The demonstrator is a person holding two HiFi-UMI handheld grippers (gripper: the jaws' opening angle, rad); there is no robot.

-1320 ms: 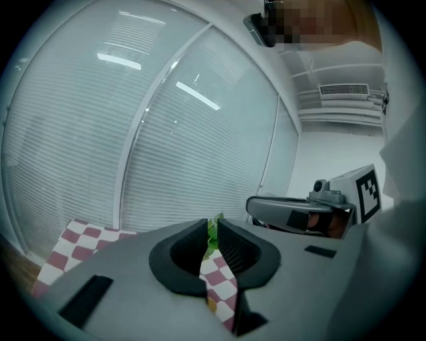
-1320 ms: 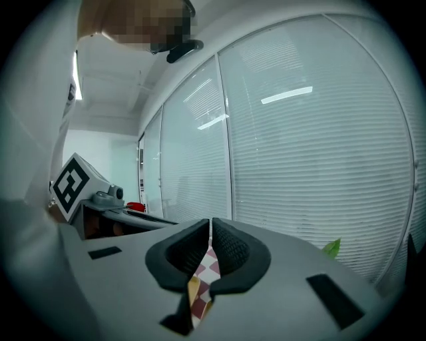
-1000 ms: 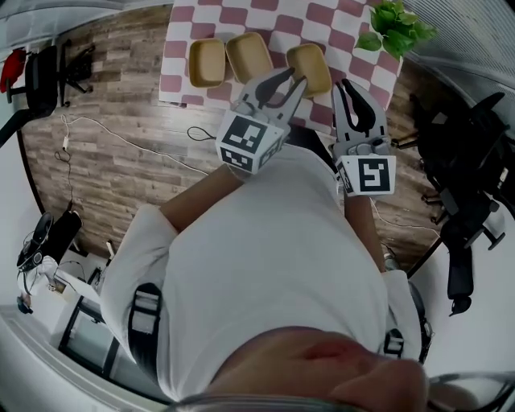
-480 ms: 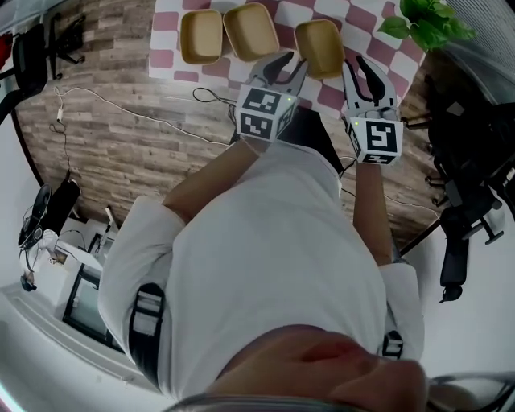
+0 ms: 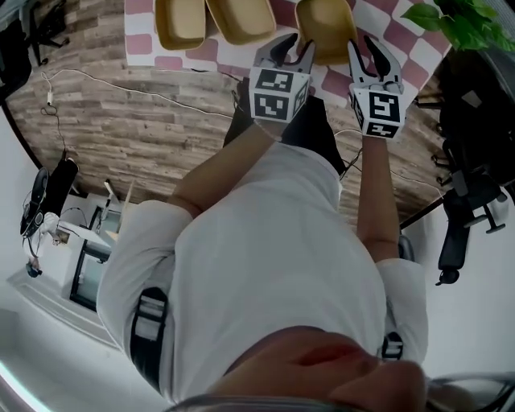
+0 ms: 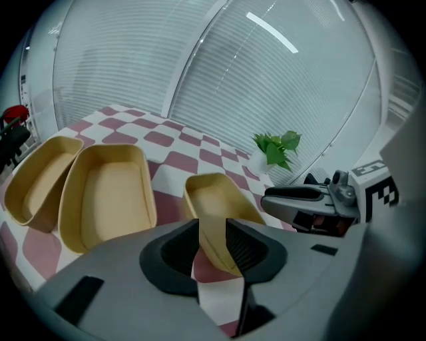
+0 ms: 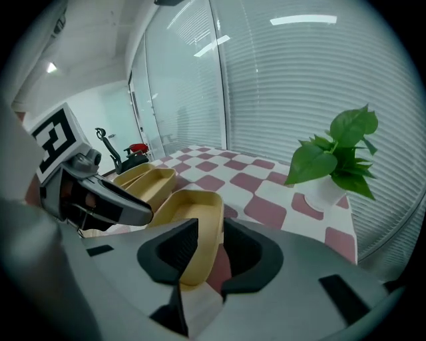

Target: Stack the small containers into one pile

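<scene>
The left tongs [image 5: 294, 47] [image 6: 213, 246] stood slightly apart, clamped on nothing. The wall of a tan container [image 5: 326, 24] [image 6: 216, 206] showed through their gap. The right tongs [image 5: 372, 52] [image 7: 210, 250] were likewise a little apart and empty — that same container [image 7: 190, 213] lay between the two pairs, on the checked bench [image 6: 200, 150]. Two more containers [image 5: 241, 18] [image 5: 179, 20] lay close together to the left of the left tongs. A potted plant [image 7: 336, 153] stood ahead and to the right of the right tongs.

small container [image 6: 217, 198] between parted claw [image 6: 212, 230]
</scene>
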